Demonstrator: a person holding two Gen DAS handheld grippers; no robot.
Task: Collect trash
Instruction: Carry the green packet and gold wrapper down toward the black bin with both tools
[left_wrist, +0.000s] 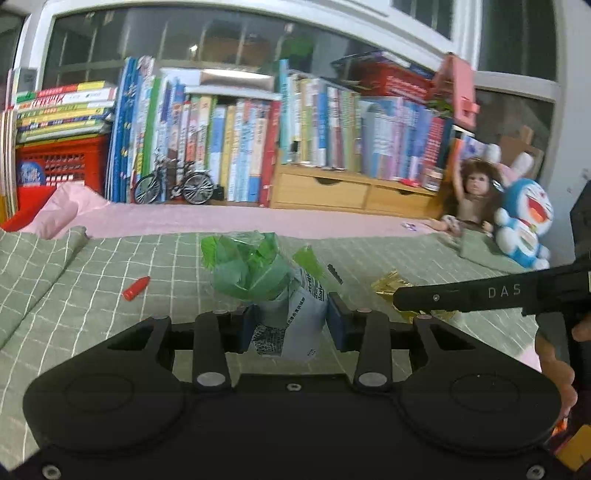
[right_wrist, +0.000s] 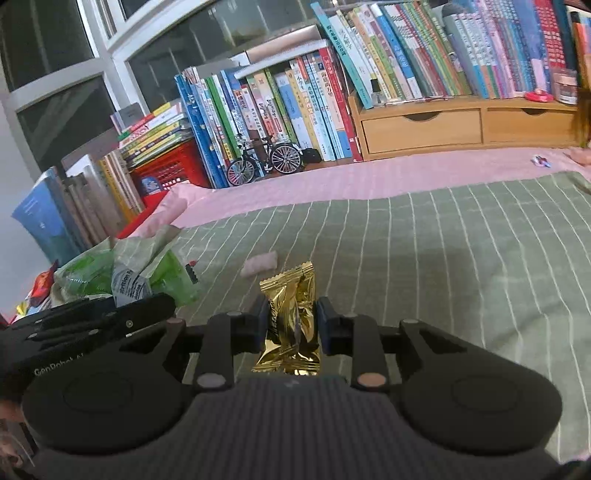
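- in the left wrist view, a small red thing (left_wrist: 136, 288) lies on the green checked blanket (left_wrist: 92, 280), at the middle left of the frame.
- the left hand-held gripper (left_wrist: 290, 321) sits at the bottom middle. its pads squeeze a crumpled green and grey wrapper (left_wrist: 269, 291), which sticks up above the jaws.
- a toy bicycle (left_wrist: 173, 183) stands by the books (left_wrist: 236, 144) at the back.
- a doll (left_wrist: 471, 195) and a blue plush toy (left_wrist: 524, 225) sit at the right edge.
- in the right wrist view, the same green wrapper shows at the lower left, and a small pink piece (right_wrist: 259, 264) lies on the blanket just above the middle.
- the right hand-held gripper (right_wrist: 291, 321) is at the bottom middle, closed tight on a gold candy wrapper (right_wrist: 291, 314) that stands upright between the pads, off the bed.
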